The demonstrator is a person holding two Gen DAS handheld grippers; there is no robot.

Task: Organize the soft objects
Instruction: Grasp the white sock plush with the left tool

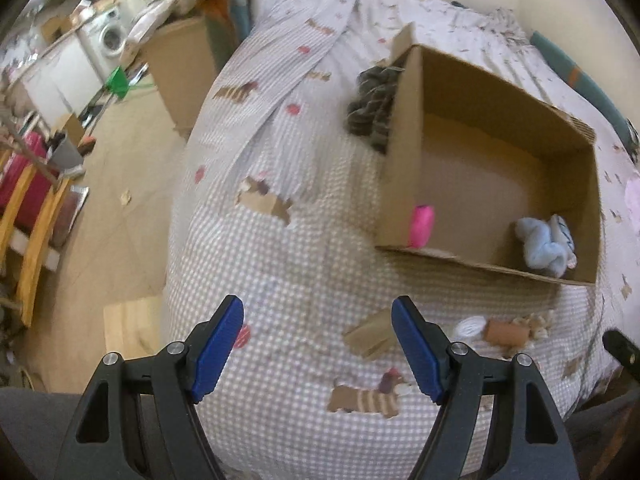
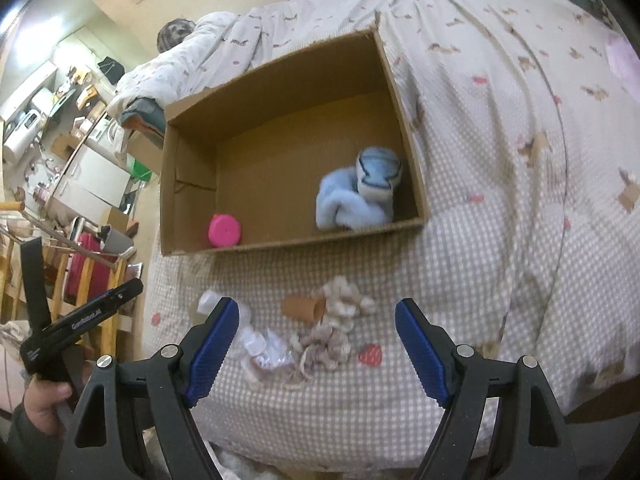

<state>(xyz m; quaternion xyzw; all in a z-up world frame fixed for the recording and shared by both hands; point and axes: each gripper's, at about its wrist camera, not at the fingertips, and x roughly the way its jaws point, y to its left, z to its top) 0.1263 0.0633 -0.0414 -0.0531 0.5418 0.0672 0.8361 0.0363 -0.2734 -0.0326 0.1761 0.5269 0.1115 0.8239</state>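
An open cardboard box (image 2: 192, 184) lies on the bed and holds a pink roll (image 2: 225, 231) and a pale blue fluffy bundle (image 2: 356, 196). The box also shows in the left wrist view (image 1: 404, 140), with the pink roll (image 1: 421, 226) and blue bundle (image 1: 546, 244). In front of the box lie a brown-and-cream fluffy item (image 2: 328, 320) and a clear plastic wrapper (image 2: 260, 344). My right gripper (image 2: 318, 344) is open above them. My left gripper (image 1: 318, 348) is open over bare bedding, left of the fluffy item (image 1: 516, 330).
A dark grey knitted item (image 1: 372, 108) lies behind the box's left wall. The bed has a checked cover with dog prints (image 1: 280, 272). A second cardboard box (image 1: 180, 68) and cluttered floor with wooden furniture (image 1: 36, 232) are to the left.
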